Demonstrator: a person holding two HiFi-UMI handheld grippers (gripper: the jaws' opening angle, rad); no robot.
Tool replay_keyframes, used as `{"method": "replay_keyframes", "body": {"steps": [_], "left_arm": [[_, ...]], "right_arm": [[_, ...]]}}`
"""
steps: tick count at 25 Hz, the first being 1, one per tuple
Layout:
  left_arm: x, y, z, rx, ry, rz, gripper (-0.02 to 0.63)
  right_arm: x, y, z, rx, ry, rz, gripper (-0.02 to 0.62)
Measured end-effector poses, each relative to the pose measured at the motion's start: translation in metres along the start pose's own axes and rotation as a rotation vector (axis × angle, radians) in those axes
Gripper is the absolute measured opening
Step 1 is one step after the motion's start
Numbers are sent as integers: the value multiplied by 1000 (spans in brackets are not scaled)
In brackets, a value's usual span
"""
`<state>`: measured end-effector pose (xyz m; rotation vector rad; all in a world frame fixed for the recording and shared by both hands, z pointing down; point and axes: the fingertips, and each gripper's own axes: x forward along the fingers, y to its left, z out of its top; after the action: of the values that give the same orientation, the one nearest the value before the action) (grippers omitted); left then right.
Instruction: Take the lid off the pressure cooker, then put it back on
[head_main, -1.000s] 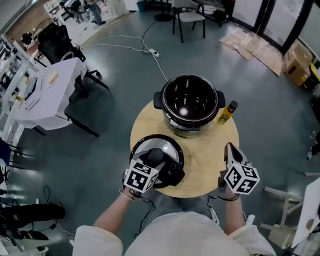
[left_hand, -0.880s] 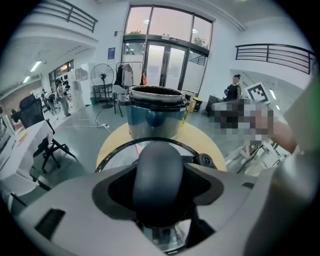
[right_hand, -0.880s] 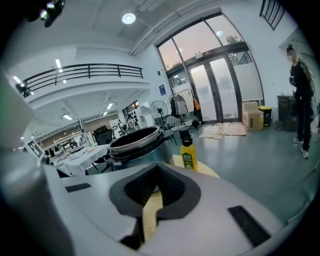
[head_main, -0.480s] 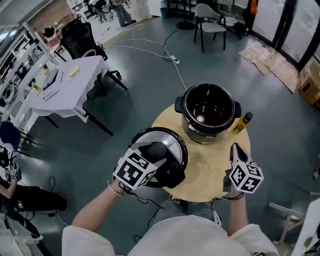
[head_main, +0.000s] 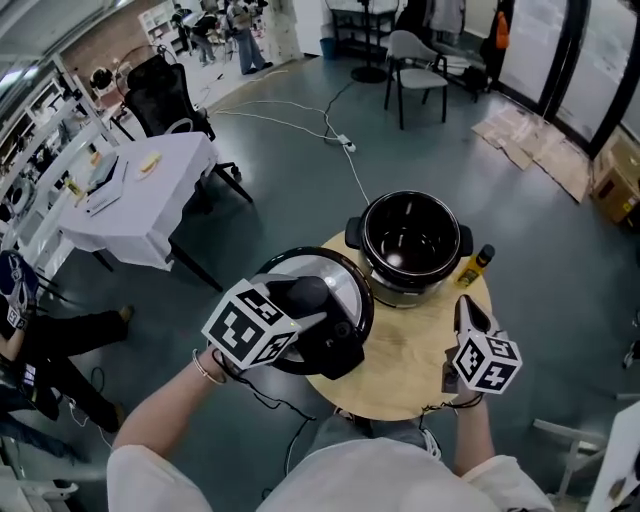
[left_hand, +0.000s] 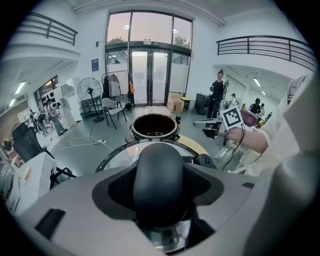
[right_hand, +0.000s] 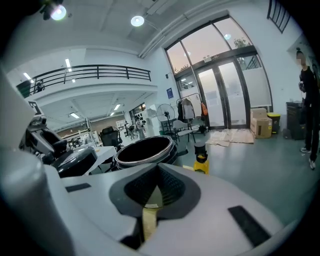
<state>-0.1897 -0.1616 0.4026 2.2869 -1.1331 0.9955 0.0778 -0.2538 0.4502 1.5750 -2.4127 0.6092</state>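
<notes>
The open pressure cooker pot (head_main: 410, 245) stands at the far side of a round wooden table (head_main: 400, 350), its black inside empty. My left gripper (head_main: 318, 308) is shut on the black handle (left_hand: 160, 182) of the round metal lid (head_main: 342, 283). It holds the lid in the air, over the table's left edge and left of the pot. In the left gripper view the pot (left_hand: 154, 127) sits beyond the lid (left_hand: 122, 156). My right gripper (head_main: 462, 306) hovers near the table's right edge, shut and empty; its view shows the pot (right_hand: 145, 150) ahead of the gripper (right_hand: 157, 170).
A small yellow bottle (head_main: 478, 265) stands right of the pot, also in the right gripper view (right_hand: 201, 161). On the floor around are a white table (head_main: 130, 200), a black office chair (head_main: 165, 90), a grey chair (head_main: 415, 50), a cable and flattened cardboard (head_main: 530, 135).
My left gripper has risen with the lid, lifting it off the table toward the camera. The right gripper has shifted only a little.
</notes>
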Motion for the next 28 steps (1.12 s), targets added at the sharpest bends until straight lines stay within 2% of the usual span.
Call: {"method": "replay_keyframes", "body": {"steps": [5, 13, 18, 24, 28], "left_arm": [[4, 7, 27, 102, 6, -42, 273], [22, 20, 69, 214, -6, -68, 273], [47, 27, 101, 250, -12, -159, 273], [75, 21, 136, 389, -10, -238, 273], [94, 18, 156, 420, 1, -271, 274]], "right_arm": [[1, -5, 2, 4, -10, -7, 2], [-3, -19, 2, 28, -16, -52, 2], [-4, -40, 1, 58, -27, -113, 2], [-7, -60, -4, 95, -32, -174, 2], [-7, -69, -5, 117, -36, -200, 2]]}}
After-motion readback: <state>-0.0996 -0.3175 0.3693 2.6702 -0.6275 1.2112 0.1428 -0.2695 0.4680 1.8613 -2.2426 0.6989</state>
